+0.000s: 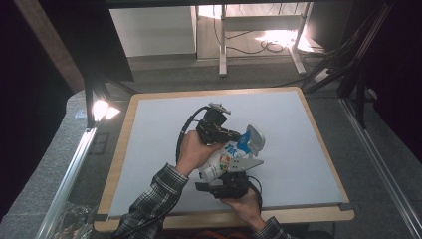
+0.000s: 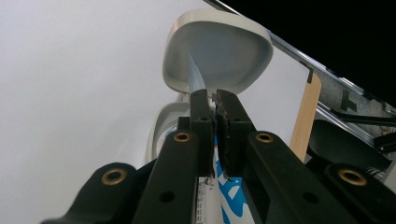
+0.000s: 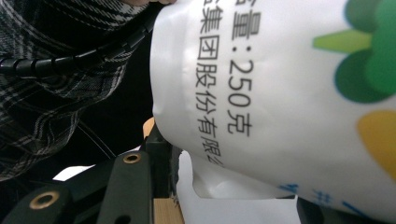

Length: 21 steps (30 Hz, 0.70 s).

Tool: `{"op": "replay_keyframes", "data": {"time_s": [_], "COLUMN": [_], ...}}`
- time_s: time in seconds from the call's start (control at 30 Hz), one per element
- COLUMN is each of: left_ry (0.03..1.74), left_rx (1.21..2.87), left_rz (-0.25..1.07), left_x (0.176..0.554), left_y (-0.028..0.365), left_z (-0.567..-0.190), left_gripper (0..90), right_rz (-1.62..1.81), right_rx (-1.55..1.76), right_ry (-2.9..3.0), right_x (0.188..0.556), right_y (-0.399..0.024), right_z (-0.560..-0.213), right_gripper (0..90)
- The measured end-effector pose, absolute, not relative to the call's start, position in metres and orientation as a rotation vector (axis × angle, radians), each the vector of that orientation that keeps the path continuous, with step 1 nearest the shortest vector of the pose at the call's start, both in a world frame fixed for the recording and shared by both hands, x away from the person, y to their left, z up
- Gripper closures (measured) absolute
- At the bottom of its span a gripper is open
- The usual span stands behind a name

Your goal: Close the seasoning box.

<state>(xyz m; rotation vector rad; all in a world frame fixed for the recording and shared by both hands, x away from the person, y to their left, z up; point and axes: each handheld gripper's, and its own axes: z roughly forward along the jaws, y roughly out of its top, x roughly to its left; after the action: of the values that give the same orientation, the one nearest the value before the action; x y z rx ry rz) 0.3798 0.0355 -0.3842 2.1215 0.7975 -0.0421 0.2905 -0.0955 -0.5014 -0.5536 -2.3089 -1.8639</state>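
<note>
A soft, crinkly pouch is held above the table centre. Its top edge, at one o'clock, is pinched by the left gripper; its body is clamped by the right gripper. A light, slippery film is judged; seams should be gripped.

A pale grey mat covers the wood-edged table, a bright lamp glares just off its far left corner, and cables lie on the floor beyond
</note>
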Motion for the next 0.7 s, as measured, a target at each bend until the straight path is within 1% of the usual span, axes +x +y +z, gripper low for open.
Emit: {"op": "replay_keyframes", "data": {"time_s": [0.7], "left_ry": [0.797], "left_rx": [2.128], "left_rz": [-0.049], "left_x": [0.3802], "left_y": [0.0354], "left_z": [-0.3843], "left_gripper": [85.8], "right_rz": [-1.862], "right_rx": [-0.552], "right_ry": [-2.309], "right_x": [0.2897], "right_y": [-0.0950], "right_z": [-0.5008], "right_gripper": [53.8]}}
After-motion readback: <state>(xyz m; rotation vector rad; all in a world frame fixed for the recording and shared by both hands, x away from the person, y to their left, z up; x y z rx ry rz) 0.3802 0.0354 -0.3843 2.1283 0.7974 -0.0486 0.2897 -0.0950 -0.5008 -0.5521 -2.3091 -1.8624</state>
